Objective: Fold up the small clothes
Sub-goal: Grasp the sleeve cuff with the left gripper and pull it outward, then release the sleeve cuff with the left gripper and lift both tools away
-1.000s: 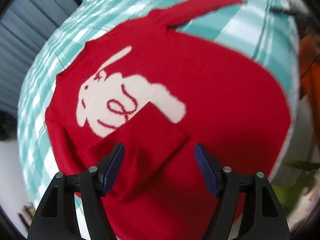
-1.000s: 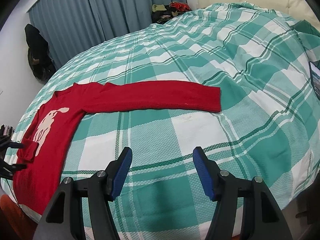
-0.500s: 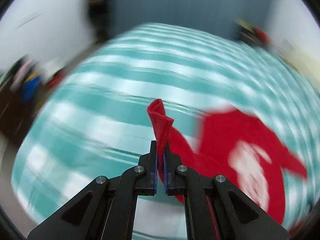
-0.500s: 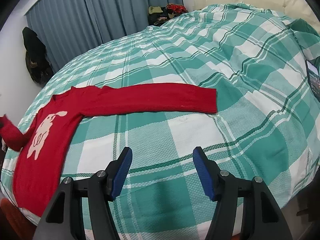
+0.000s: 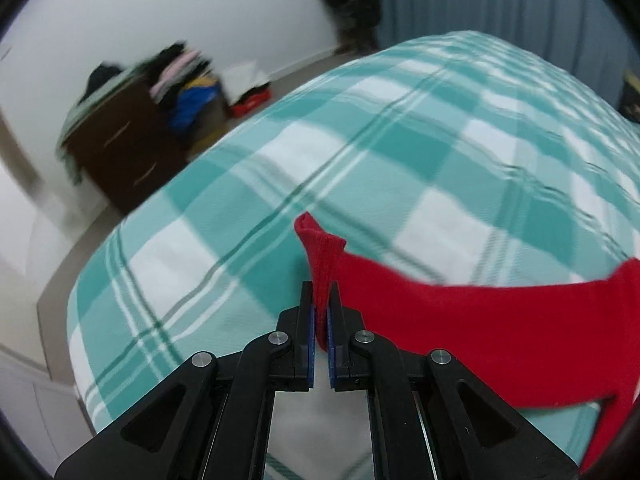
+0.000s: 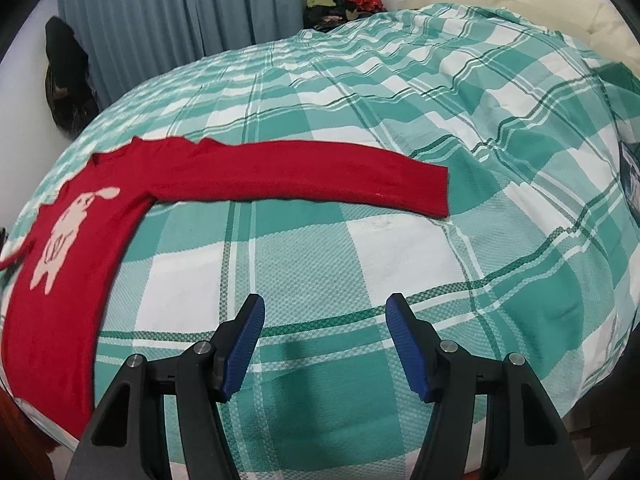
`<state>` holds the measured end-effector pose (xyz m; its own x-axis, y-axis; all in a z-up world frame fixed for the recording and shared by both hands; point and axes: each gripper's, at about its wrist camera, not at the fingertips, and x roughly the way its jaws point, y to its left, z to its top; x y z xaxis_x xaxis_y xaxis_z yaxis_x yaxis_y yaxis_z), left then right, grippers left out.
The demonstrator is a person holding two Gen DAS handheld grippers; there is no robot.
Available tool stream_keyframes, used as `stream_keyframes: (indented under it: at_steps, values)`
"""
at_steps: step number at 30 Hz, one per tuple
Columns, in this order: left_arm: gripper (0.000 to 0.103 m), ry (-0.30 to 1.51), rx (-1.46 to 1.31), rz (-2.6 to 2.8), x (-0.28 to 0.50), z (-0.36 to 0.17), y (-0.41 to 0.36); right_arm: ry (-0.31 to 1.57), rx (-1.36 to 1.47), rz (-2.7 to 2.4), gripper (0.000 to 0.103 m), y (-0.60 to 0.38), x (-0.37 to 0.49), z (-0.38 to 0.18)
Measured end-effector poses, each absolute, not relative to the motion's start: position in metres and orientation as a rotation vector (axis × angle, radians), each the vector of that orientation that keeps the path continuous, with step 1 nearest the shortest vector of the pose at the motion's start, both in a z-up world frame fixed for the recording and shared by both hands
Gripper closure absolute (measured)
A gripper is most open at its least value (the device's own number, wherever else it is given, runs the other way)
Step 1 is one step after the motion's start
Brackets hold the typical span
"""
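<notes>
A small red sweater (image 6: 64, 280) with a pale rabbit motif (image 6: 64, 236) lies face up on the bed at the left of the right wrist view. One sleeve (image 6: 304, 176) lies stretched out flat to the right. My left gripper (image 5: 320, 312) is shut on the cuff (image 5: 322, 252) of the other sleeve (image 5: 480, 332) and holds it pulled out away from the sweater body, above the bedspread. My right gripper (image 6: 324, 344) is open and empty, above bare bedspread in front of the flat sleeve.
The bed carries a teal and white checked bedspread (image 6: 400, 260). A dark dresser (image 5: 120, 152) piled with clothes stands beyond the bed's edge in the left wrist view. Blue curtains (image 6: 180, 20) hang behind the bed. A cream headboard (image 6: 520, 4) is at the far right.
My left gripper has shut on the folded-in sleeve cuff and drawn it off the sweater's front, out to the side. My right gripper has drifted slightly and stays open.
</notes>
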<state>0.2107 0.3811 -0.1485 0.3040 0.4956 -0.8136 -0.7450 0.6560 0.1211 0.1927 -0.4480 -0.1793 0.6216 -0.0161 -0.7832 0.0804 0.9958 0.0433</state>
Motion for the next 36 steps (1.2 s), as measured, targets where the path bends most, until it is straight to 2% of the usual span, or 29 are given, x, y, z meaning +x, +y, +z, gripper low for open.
stream_keyframes:
  at_steps: [2,4,6,10,12,13,15,16,17,18,19,21,23,25,27,29,31,36]
  values:
    - [0.099,0.989,-0.392,0.869,0.197,-0.163,0.398,0.905,0.069,-0.052,0.040,-0.446,0.194,-0.181]
    - [0.092,1.022,-0.484,0.879,0.183,-0.171,0.407,0.908,0.067,-0.051,0.040,-0.446,0.195,-0.182]
    - [0.081,1.021,-0.568,0.906,0.163,-0.175,0.414,0.908,0.072,-0.051,0.040,-0.447,0.195,-0.182]
    - [0.071,0.942,-0.688,0.931,0.125,-0.169,0.427,0.898,0.088,-0.053,0.040,-0.451,0.193,-0.180]
    - [0.052,0.905,-0.735,0.873,0.122,-0.165,0.430,0.899,0.093,-0.052,0.040,-0.452,0.193,-0.180]
    - [0.047,0.893,-0.743,0.838,0.127,-0.163,0.428,0.902,0.092,-0.051,0.040,-0.451,0.193,-0.181]
    - [0.022,0.902,-0.712,0.802,0.142,-0.162,0.421,0.900,0.088,-0.050,0.040,-0.450,0.193,-0.180]
    - [0.017,0.940,-0.676,0.790,0.155,-0.167,0.416,0.895,0.084,-0.049,0.040,-0.449,0.192,-0.179]
    - [0.022,0.985,-0.645,0.790,0.162,-0.174,0.414,0.890,0.081,-0.049,0.040,-0.448,0.191,-0.179]
    - [0.057,1.046,-0.599,0.805,0.169,-0.183,0.411,0.885,0.073,-0.052,0.040,-0.446,0.191,-0.178]
    - [0.069,1.117,-0.525,0.829,0.177,-0.195,0.405,0.881,0.064,-0.057,0.040,-0.445,0.190,-0.177]
    - [0.071,1.101,-0.459,0.853,0.176,-0.192,0.398,0.870,0.038,-0.078,0.040,-0.441,0.189,-0.175]
    - [0.068,1.092,-0.441,0.893,0.170,-0.187,0.393,0.859,0.027,-0.102,0.039,-0.440,0.187,-0.172]
    - [0.056,1.081,-0.427,0.934,0.160,-0.176,0.387,0.843,0.027,-0.137,0.030,-0.443,0.185,-0.168]
    - [0.033,1.050,-0.430,0.946,0.146,-0.163,0.380,0.835,0.009,-0.212,0.025,-0.444,0.180,-0.159]
    - [0.026,0.973,-0.468,0.898,0.128,-0.146,0.368,0.835,0.007,-0.258,0.021,-0.443,0.176,-0.148]
    - [0.022,0.930,-0.487,0.859,0.112,-0.133,0.351,0.845,0.006,-0.298,0.017,-0.440,0.169,-0.136]
    - [0.018,0.861,-0.503,0.745,0.088,-0.112,0.295,0.827,-0.064,-0.327,0.017,-0.416,0.149,-0.093]
